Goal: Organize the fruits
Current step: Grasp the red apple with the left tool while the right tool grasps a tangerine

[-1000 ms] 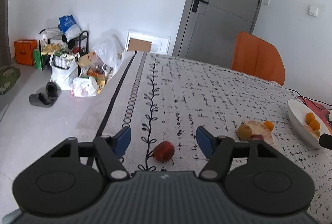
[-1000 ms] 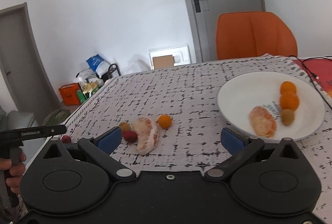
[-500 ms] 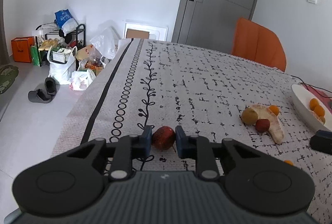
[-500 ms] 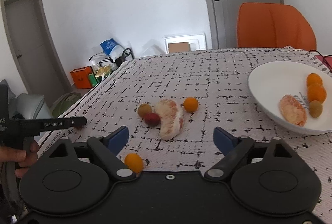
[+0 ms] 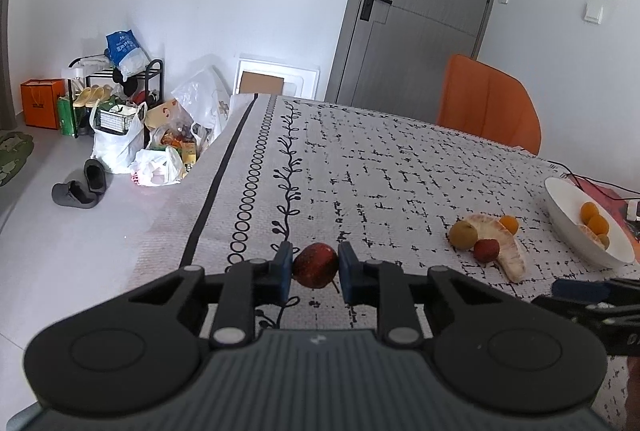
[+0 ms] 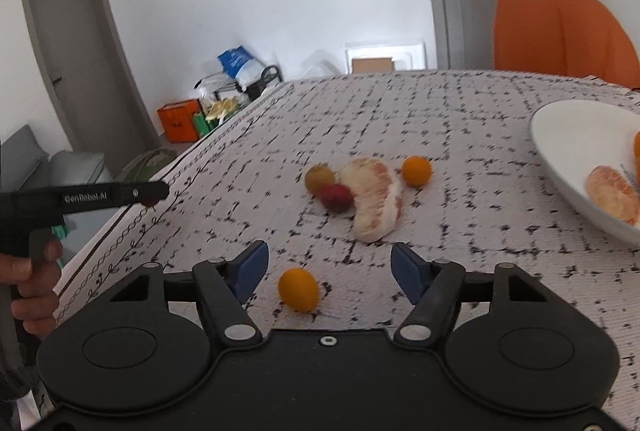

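Observation:
My left gripper [image 5: 314, 269] is shut on a small dark red fruit [image 5: 315, 265] near the table's left edge. My right gripper [image 6: 326, 271] is open, its blue pads on either side of a small orange fruit [image 6: 299, 289] lying on the cloth. Ahead lie a peeled pomelo piece [image 6: 378, 199], a brownish-green fruit [image 6: 319, 178], a red fruit [image 6: 337, 197] and another small orange fruit [image 6: 416, 170]. The white plate [image 6: 568, 151] at the right holds a peeled citrus piece [image 6: 612, 193] and small oranges [image 5: 594, 219].
The table carries a white cloth with black marks [image 5: 380, 171]. An orange chair [image 6: 560, 31] stands behind it. Bags and a shoe rack [image 5: 116, 103] sit on the floor at the left. Red items with cables [image 5: 600, 187] lie beyond the plate.
My left gripper closed on the dark red fruit. My right gripper moved left and down until the small orange fruit came between its open fingers.

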A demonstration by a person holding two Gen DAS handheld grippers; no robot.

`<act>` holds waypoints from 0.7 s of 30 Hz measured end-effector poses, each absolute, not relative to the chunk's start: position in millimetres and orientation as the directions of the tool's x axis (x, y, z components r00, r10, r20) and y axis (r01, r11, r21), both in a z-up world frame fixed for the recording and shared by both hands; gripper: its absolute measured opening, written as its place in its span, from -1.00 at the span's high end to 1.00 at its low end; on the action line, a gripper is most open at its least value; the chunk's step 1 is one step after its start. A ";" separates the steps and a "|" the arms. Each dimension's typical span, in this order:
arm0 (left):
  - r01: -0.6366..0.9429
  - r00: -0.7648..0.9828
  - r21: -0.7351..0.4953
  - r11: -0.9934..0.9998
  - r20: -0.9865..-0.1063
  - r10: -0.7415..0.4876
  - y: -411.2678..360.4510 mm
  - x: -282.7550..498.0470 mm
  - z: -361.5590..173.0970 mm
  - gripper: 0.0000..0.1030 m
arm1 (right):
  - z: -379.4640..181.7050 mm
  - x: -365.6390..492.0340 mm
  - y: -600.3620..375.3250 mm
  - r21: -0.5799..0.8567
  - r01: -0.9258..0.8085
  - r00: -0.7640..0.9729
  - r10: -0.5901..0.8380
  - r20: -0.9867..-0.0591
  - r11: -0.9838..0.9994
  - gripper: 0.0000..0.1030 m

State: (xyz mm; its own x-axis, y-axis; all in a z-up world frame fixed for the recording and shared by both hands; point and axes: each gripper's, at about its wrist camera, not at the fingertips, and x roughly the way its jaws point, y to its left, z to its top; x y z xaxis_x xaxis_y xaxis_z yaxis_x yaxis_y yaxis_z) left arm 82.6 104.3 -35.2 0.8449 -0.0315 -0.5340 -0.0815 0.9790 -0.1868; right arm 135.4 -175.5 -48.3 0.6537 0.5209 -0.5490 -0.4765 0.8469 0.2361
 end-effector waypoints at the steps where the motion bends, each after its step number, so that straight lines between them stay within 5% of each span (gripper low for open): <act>1: -0.078 0.846 -0.186 0.979 -0.532 -0.034 103.8 81.5 -34.7 0.56 | -50.1 135.7 -173.5 0.234 -0.482 0.647 0.524 -0.554 0.844 -0.15; 2: -0.075 0.847 -0.185 0.980 -0.531 -0.035 104.3 80.7 -34.1 0.56 | -51.9 136.0 -171.5 0.233 -0.486 0.639 0.524 -0.563 0.842 -0.04; 4: -0.070 0.848 -0.182 0.981 -0.529 -0.038 102.4 80.3 -33.1 0.56 | -56.7 137.5 -169.9 0.241 -0.502 0.609 0.537 -0.583 0.831 0.58; 21: 0.062 0.857 -0.159 0.985 -0.498 -0.134 52.2 94.6 -20.9 0.56 | -36.2 135.1 -235.4 0.242 -0.367 0.741 0.439 -0.508 0.898 0.59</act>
State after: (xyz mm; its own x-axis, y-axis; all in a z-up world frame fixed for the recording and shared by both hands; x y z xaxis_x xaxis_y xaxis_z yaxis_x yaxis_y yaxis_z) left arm 94.6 52.2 -20.9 0.8566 -0.1340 -0.4982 0.0617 0.9854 -0.1589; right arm 135.1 -235.4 -36.2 0.7408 0.4394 -0.5081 -0.3667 0.8983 0.2422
